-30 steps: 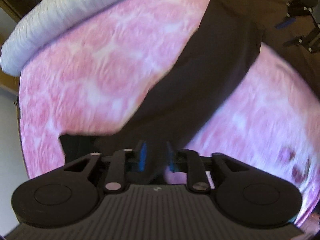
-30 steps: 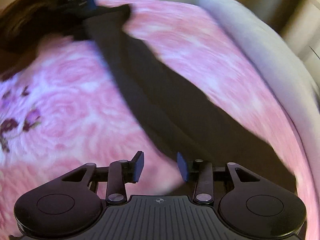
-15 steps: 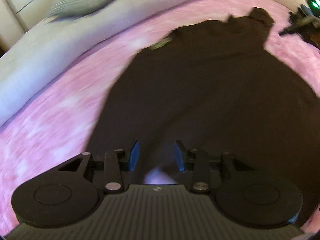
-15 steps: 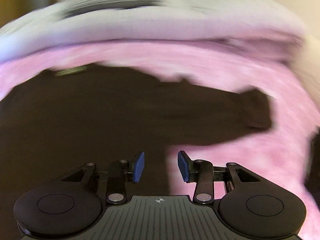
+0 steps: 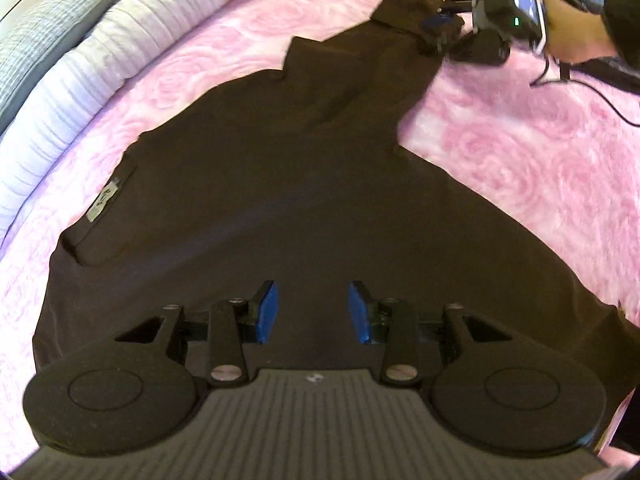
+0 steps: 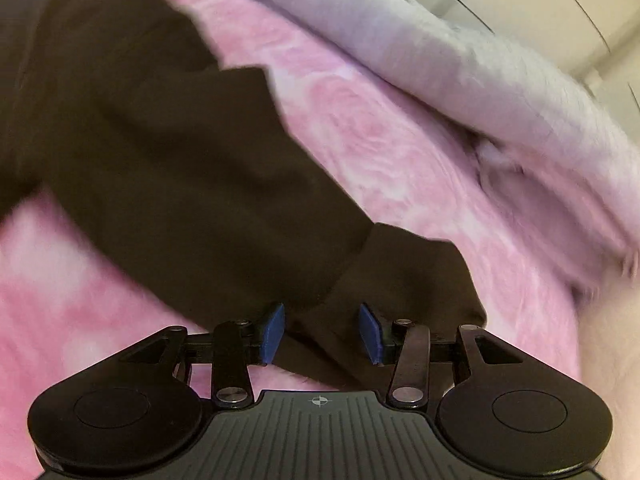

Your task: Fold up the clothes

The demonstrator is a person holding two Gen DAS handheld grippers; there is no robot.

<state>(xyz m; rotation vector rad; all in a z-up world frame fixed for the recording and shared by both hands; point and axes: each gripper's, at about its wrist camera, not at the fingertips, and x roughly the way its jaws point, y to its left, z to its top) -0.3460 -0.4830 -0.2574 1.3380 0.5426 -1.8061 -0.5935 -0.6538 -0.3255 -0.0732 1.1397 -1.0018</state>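
A dark brown long-sleeved shirt [image 5: 280, 180] lies spread flat on the pink bedspread [image 5: 520, 152], with a small label [image 5: 102, 204] near its left edge. My left gripper [image 5: 312, 312] hangs over the shirt's body, its jaws apart with nothing pinched between them. One sleeve runs to the far right, ending in a cuff [image 5: 404, 4]. There my right gripper [image 5: 438, 34] sits on the sleeve end. In the right wrist view the cuff [image 6: 408, 276] lies between the blue pads of the right gripper [image 6: 322, 332], whose jaws are closing. The pads stand clear of the cloth.
A white ribbed quilt [image 5: 80, 60] and a grey pillow [image 5: 36, 40] border the far side of the bed. A person's hand [image 5: 576, 28] holds the right gripper, and a thin black cable [image 5: 592, 92] trails from it over the bedspread.
Both views swept fast across the bed. The left gripper's jaws widened and it now hangs over the shirt's body. The right gripper came down at the sleeve cuff.
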